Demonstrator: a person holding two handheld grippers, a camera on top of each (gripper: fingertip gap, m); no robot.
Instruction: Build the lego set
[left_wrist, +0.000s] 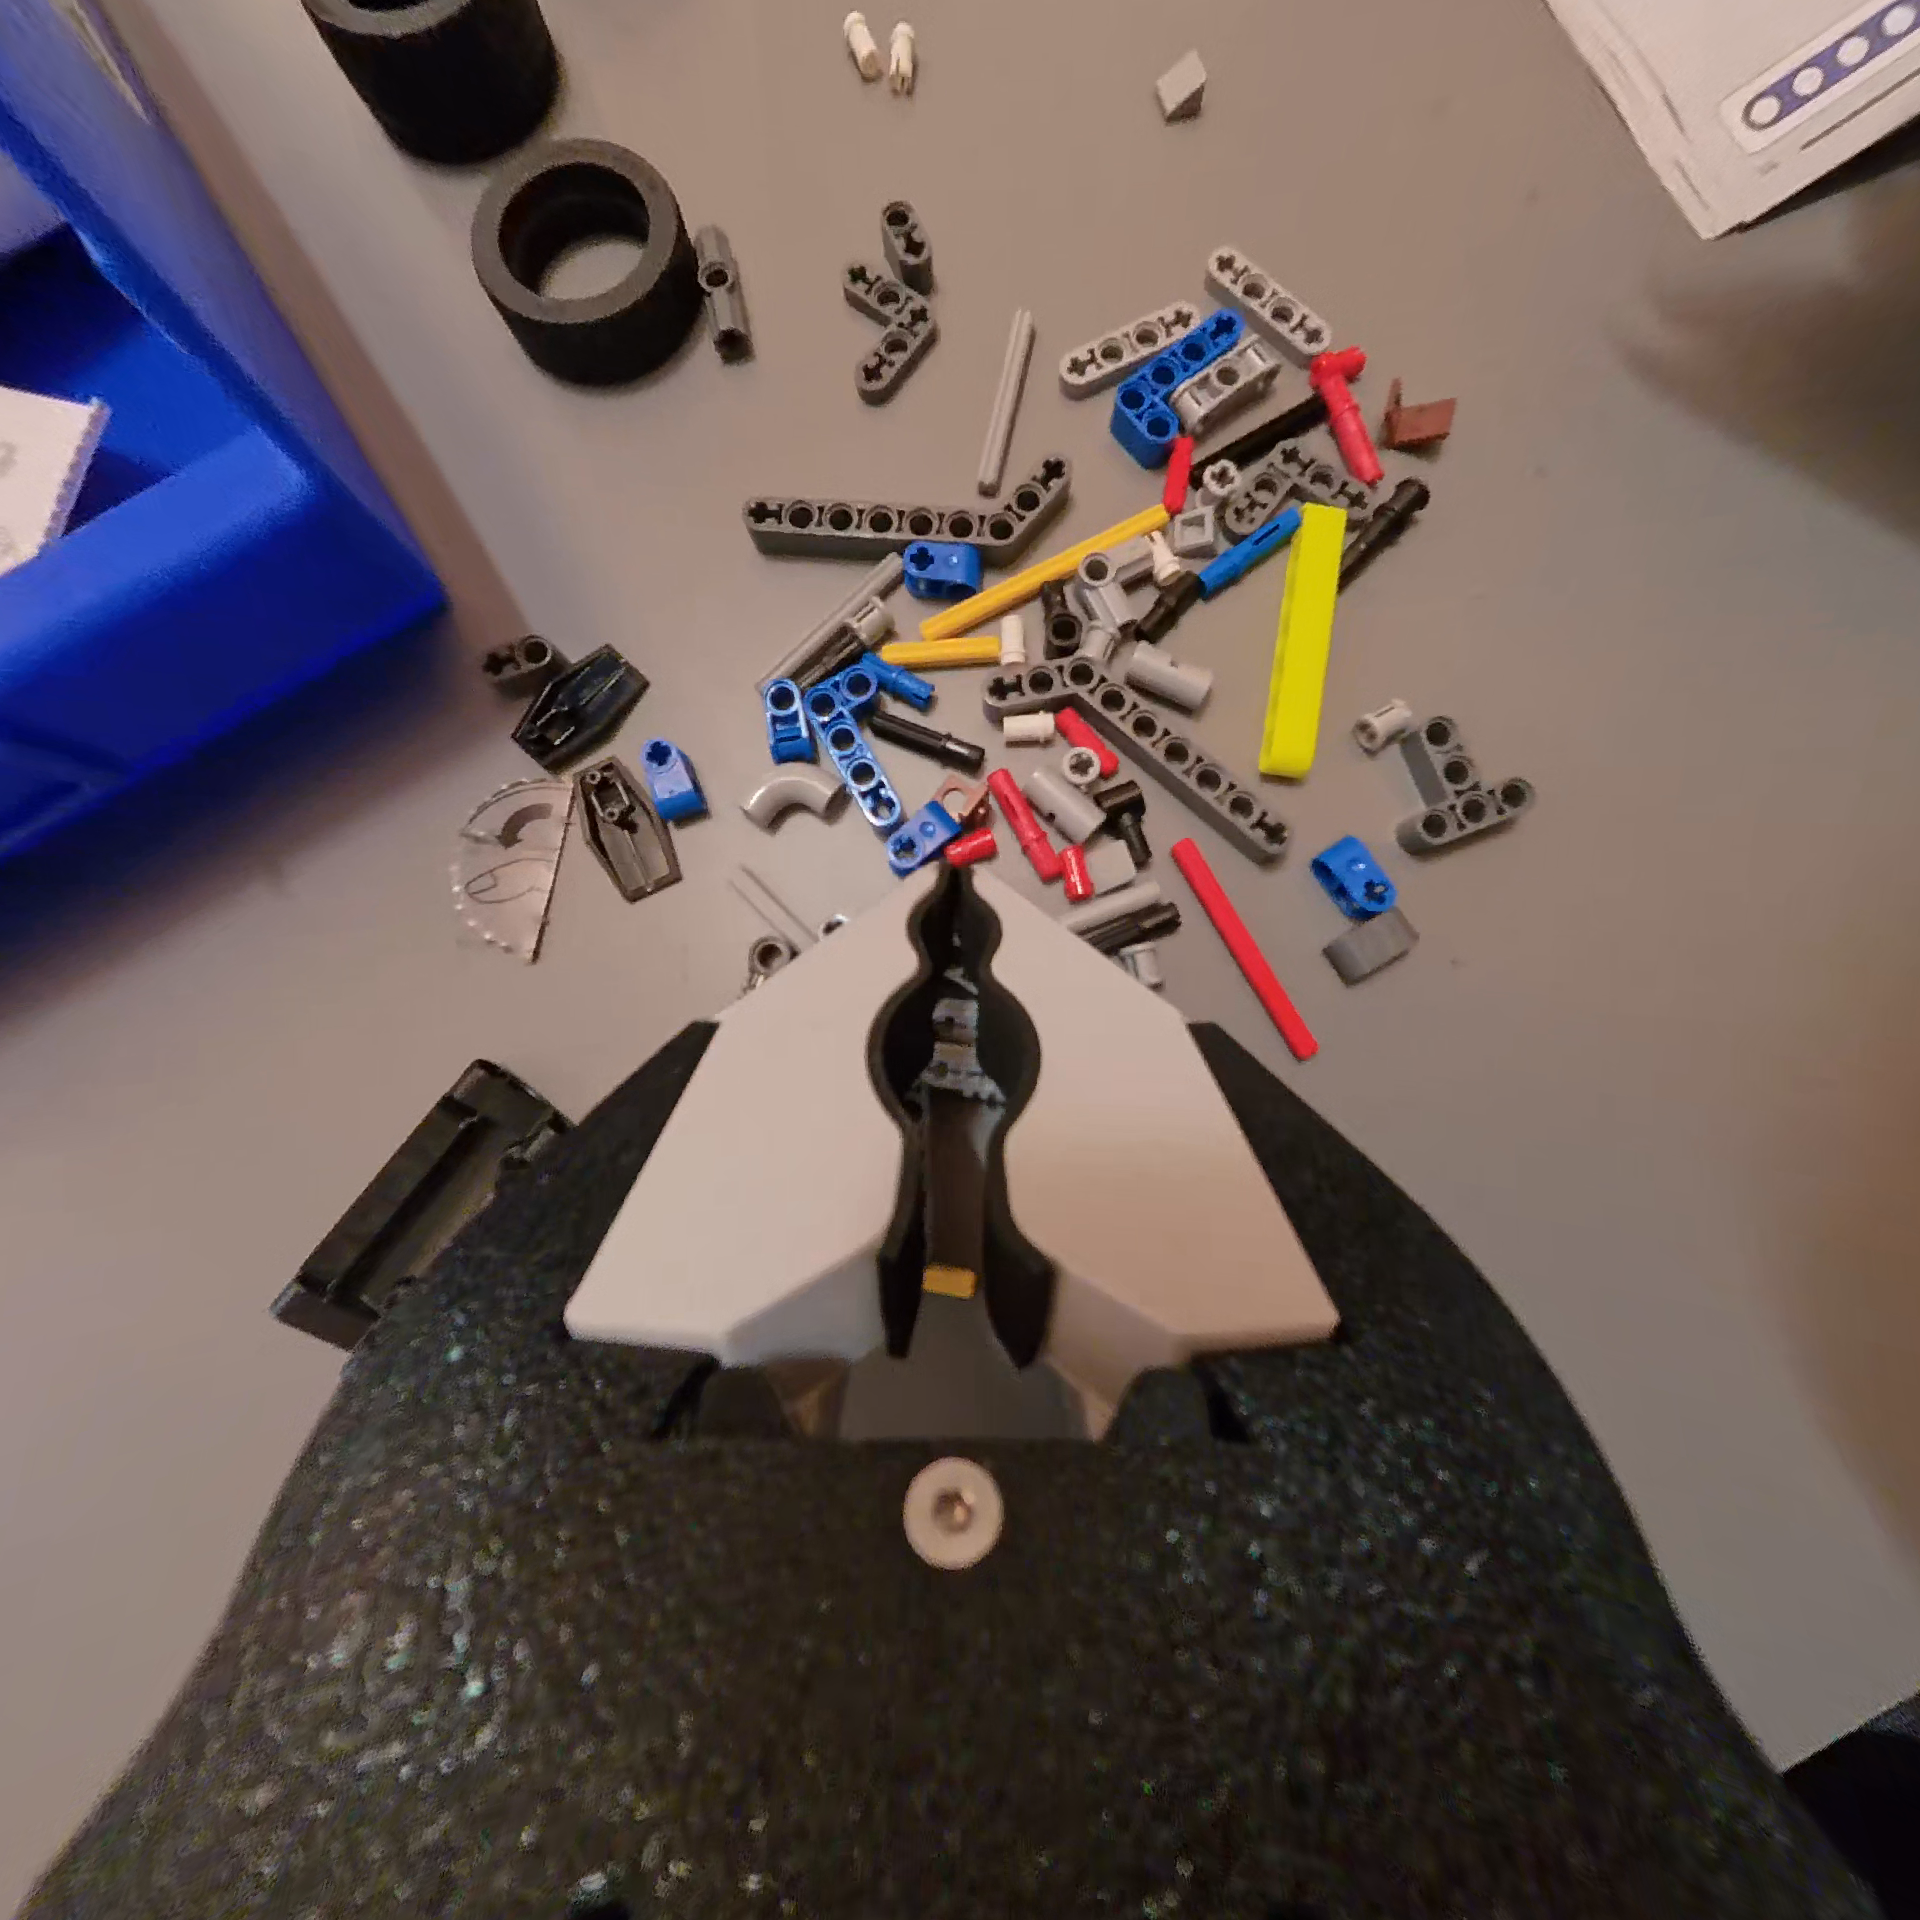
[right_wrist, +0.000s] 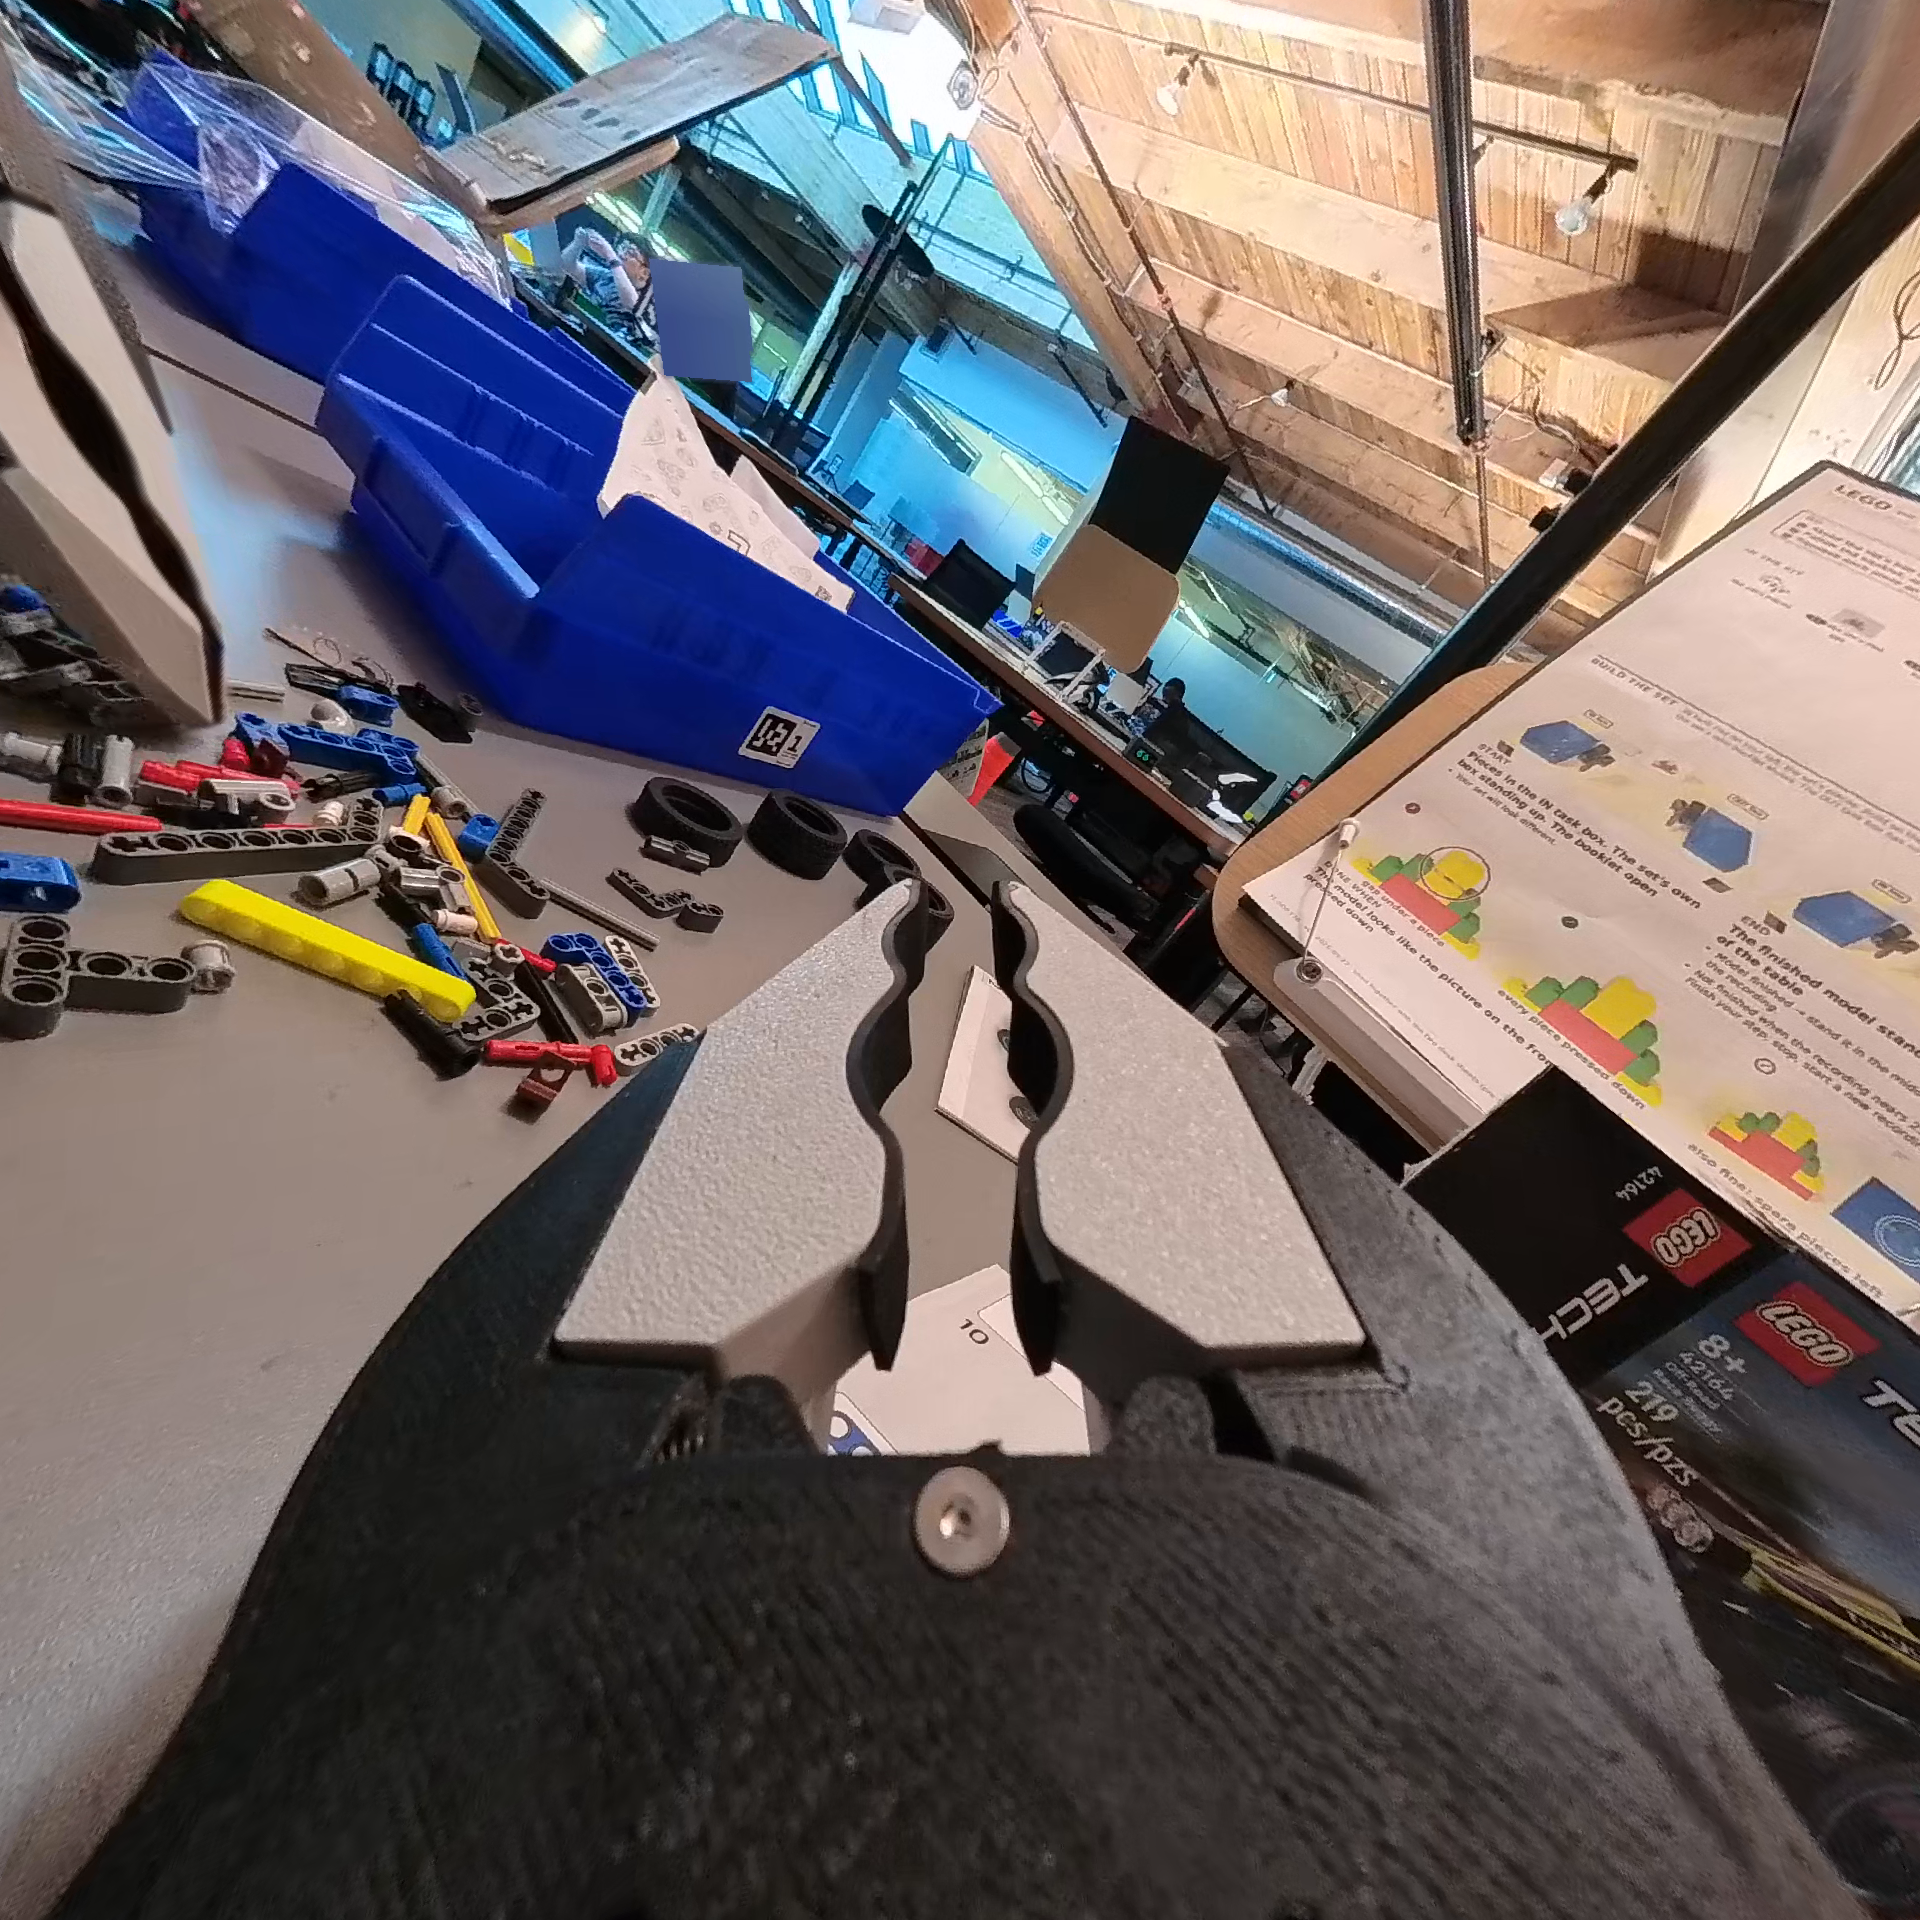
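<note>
Dozens of small loose lego parts (left_wrist: 1091, 644) lie scattered on the grey table (left_wrist: 1558, 1143): dark grey beams with rows of round holes, blue connectors, red and yellow axles, black pins and light grey bushes, none joined into a larger build as far as the views show. A long lime-yellow beam (left_wrist: 1304, 639) stands out among them, lying flat near the right side of the pile, and a thin red axle (left_wrist: 1242, 945) lies apart at the near edge. Black rubber tyres (left_wrist: 587, 265) sit beyond the pile, close to a blue bin (left_wrist: 208, 582) at the table's left.

From above the near edge of the pile, the left gripper (left_wrist: 954, 883) points down with its jaws pressed together; a small assembled dark piece (left_wrist: 951, 1049) with a pale patterned band shows in the gap between them, apparently clamped there.

Held low over the table to the right of the pile, the right gripper (right_wrist: 956, 899) has its jaws a narrow way apart with nothing between them. Under it lies a white printed booklet (right_wrist: 987, 1049).

At the right stand a printed instruction sheet (right_wrist: 1662, 883) on a board, bearing brick pictures and text, and a dark lego box (right_wrist: 1766, 1403) with red logo squares. The blue bin carries a small black-and-white code sticker (right_wrist: 777, 738).
</note>
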